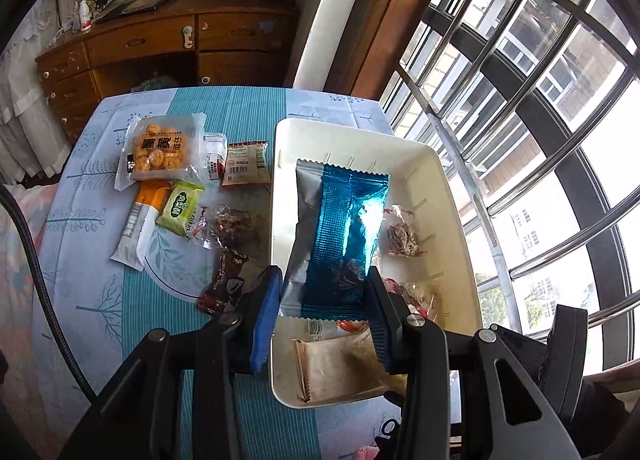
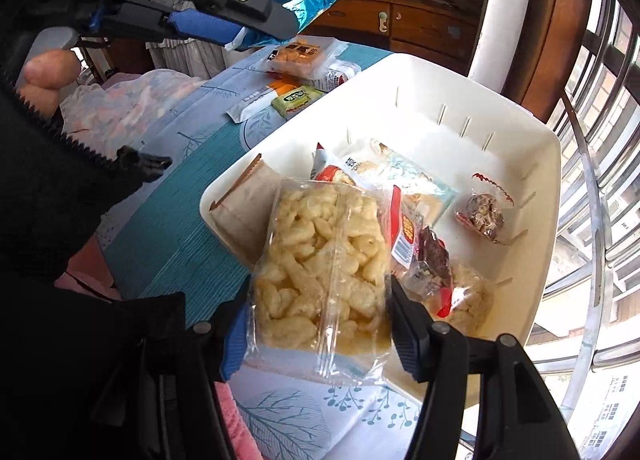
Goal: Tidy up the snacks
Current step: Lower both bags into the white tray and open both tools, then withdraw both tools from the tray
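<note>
Left wrist view: steep downward look along fingers, close over white bin [image 1: 448, 195] and table [image 1: 240, 107], dresser [image 1: 160, 43] beyond. Right wrist view: same tilt, closer over bin [image 2: 532, 195] near end. Shared: bin, table, dresser.

The blue packet [image 1: 340, 236] hides part of the bin [image 1: 448, 179] floor. The puff bag [image 2: 320, 272] covers the snacks beneath; their labels are unreadable.
</note>
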`<control>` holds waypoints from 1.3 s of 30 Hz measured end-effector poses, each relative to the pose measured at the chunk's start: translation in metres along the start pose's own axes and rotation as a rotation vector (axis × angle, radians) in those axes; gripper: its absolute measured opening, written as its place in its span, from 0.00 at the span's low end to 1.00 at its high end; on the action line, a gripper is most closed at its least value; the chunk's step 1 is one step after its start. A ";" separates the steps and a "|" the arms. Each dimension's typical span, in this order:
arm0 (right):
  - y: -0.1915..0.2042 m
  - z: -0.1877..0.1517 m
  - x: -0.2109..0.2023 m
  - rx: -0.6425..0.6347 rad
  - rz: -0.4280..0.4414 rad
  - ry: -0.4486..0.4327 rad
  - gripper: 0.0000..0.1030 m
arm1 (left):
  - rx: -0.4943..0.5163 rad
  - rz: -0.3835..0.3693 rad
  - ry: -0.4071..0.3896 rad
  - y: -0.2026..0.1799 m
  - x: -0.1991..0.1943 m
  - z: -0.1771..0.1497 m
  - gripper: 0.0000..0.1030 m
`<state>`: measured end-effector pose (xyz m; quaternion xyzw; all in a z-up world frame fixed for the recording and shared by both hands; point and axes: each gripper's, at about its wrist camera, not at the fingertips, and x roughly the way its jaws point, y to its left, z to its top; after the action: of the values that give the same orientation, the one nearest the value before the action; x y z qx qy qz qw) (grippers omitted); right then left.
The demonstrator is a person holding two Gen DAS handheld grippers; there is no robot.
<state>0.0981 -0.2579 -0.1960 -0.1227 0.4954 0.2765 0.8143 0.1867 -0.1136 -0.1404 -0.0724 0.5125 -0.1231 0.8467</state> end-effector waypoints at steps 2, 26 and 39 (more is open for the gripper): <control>-0.005 0.000 0.002 0.000 -0.015 0.000 0.59 | 0.014 0.005 0.017 -0.004 0.004 0.000 0.38; -0.047 -0.003 0.003 0.295 -0.184 -0.016 0.70 | 0.012 -0.018 0.086 -0.002 0.016 -0.010 0.53; -0.037 0.023 -0.015 0.409 -0.176 -0.074 0.70 | -0.027 0.053 0.055 0.042 -0.015 -0.012 0.54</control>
<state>0.1312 -0.2826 -0.1747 0.0124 0.4985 0.1023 0.8608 0.1750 -0.0687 -0.1436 -0.0666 0.5389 -0.0956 0.8343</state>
